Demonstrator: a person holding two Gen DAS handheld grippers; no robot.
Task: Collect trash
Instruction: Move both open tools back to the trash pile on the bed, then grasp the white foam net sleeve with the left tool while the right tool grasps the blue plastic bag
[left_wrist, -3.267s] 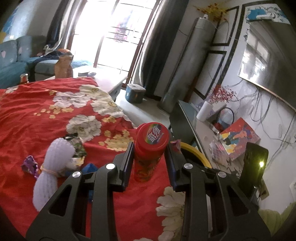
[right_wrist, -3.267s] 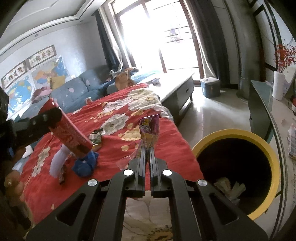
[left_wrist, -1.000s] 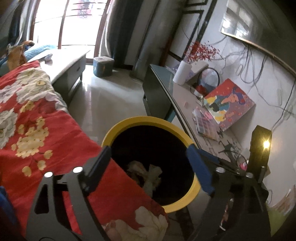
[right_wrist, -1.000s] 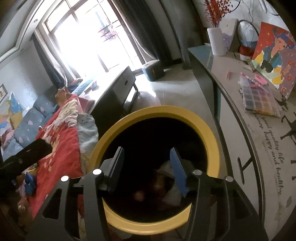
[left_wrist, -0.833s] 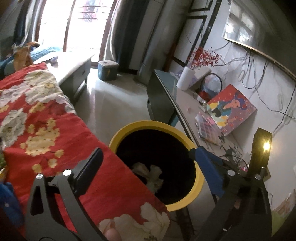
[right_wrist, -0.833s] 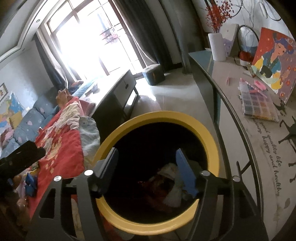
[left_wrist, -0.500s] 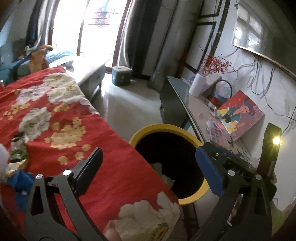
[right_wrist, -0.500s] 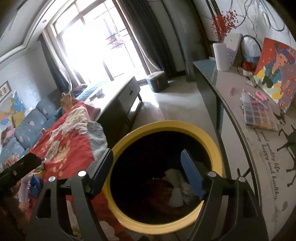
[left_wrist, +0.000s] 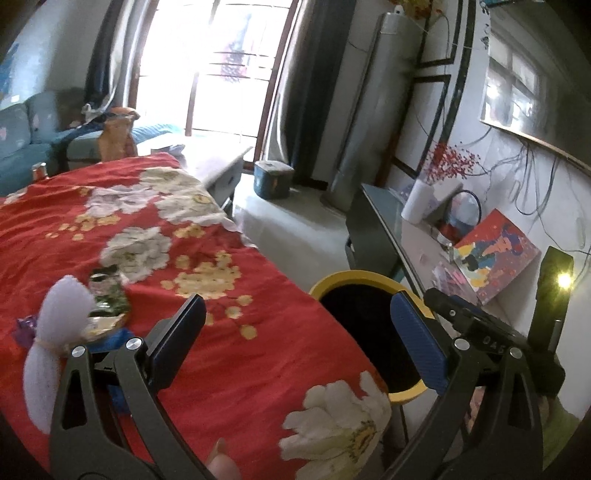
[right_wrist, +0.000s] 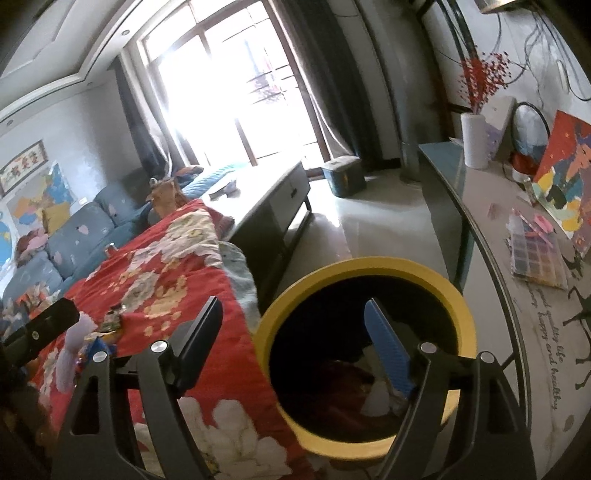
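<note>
Left wrist view: red floral cloth (left_wrist: 229, 354) beside yellow-rimmed bin (left_wrist: 364, 276).

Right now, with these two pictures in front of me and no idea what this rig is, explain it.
No robot: a person holds a two-finger clamp in each hand, each with a camera looking along its fingers. One view shows the left gripper, the other the right gripper. Both are open and empty; the right's jaws have just been widening. The right hangs over a yellow-rimmed bin with rubbish inside. On the red floral cloth trash remains: a white foam net, wrappers, something blue.
</note>
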